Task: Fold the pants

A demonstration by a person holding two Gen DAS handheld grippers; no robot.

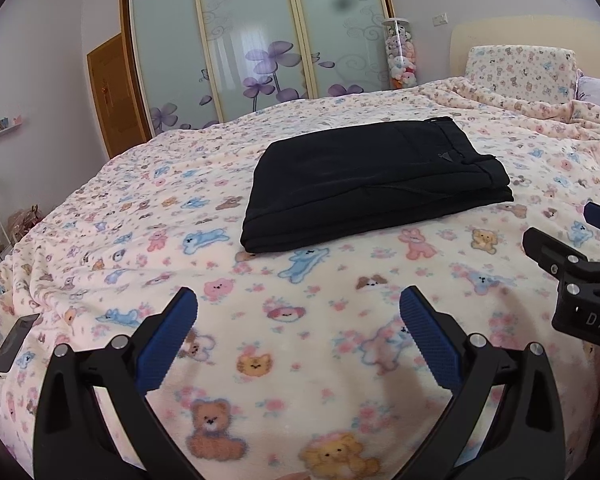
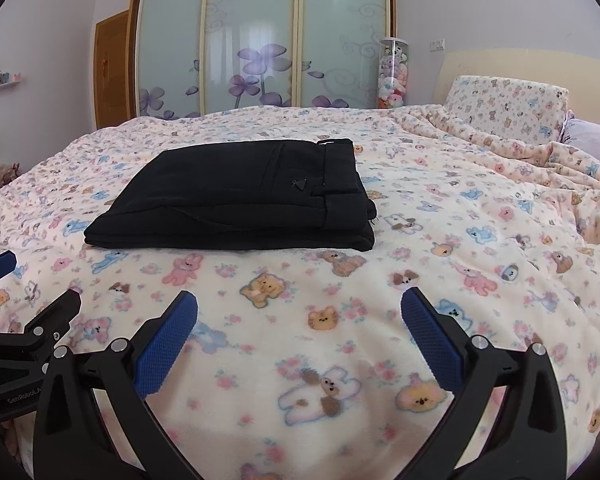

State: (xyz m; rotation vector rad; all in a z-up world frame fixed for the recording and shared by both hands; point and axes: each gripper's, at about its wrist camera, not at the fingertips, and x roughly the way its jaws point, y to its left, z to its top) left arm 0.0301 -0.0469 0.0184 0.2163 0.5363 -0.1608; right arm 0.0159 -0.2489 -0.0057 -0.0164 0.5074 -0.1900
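Leftmost, at the blanket's edge in the left wrist view, lies a phone [image 1: 14, 343], dark-screened and partly cut off by the lens rim. Beyond it, shelves on the wall and a rack by the floor are too small and warped to make out. Next comes the left gripper [image 1: 298, 308], its blue pads spread wide apart over the blanket [image 1: 332, 368] with nothing between them; its base is cropped at the bottom edge. In the right wrist view only one pad tip and a black arm of it show at the left border. Centre stage, the pants [image 1: 364, 176] rest folded into a flat black stack on the blanket, well apart from both tools, waistband toward the pillow side; a small tag on them is too tiny to read. The underside layers are hidden. Behind stand the frosted wardrobe doors [image 2: 260, 40] with purple flowers and a clear tube of plush toys [image 2: 394, 74], contents blurred. Further right, the right gripper [image 2: 299, 308] is likewise splayed wide and holds nothing; in the left view just its black arm and a pad tip poke in from the border. Farthest right, a pillow [image 2: 504, 108] leans at the headboard, with another partly cut off beside it.
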